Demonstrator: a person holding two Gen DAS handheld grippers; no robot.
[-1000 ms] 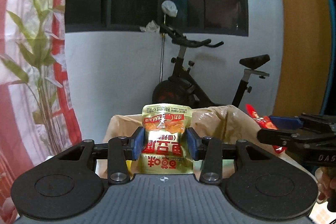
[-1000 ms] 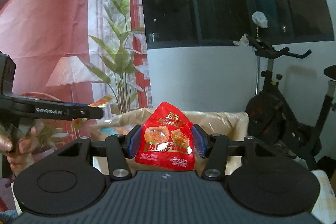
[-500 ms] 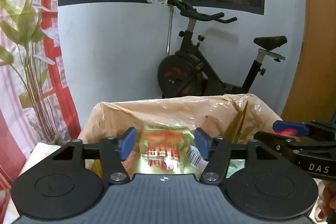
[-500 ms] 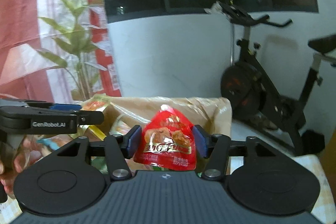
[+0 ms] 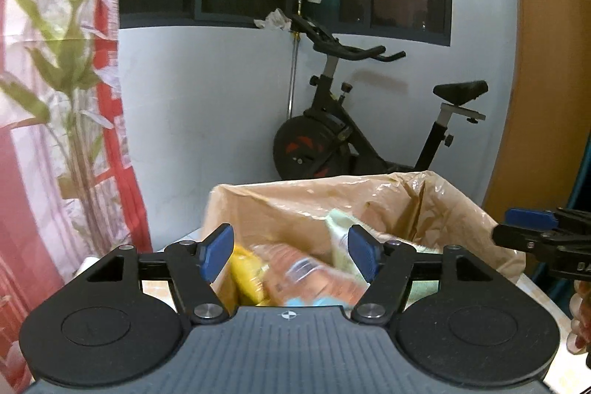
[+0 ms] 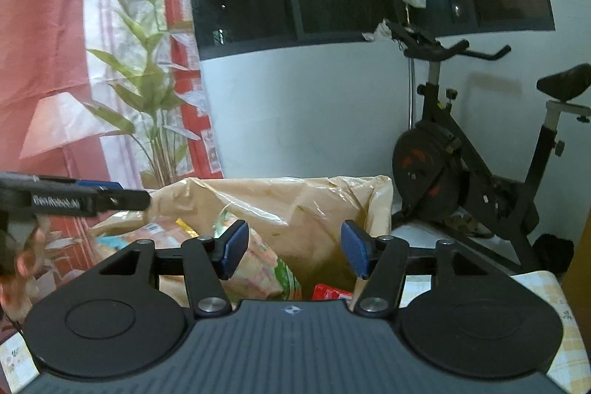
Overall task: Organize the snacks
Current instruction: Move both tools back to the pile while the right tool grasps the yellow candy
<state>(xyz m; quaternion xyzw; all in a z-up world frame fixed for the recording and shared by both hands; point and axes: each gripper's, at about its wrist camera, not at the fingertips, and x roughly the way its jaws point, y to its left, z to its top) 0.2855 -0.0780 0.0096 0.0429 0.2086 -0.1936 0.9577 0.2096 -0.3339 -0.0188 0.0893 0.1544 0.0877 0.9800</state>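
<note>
Now we hold both grippers over the bag-lined box [image 5: 369, 198]. Our left gripper [image 5: 290, 252] has just been opening, fingers spread with nothing between them. Our right gripper [image 6: 293, 248] is spread and empty too. Snack packets [image 5: 295, 276] lie inside the box, a red packet [image 6: 330, 291] among them.

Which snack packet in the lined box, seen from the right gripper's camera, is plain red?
The red packet at the bottom of the lined box, low between the jaws; the packet beside it is pale with green.
</note>
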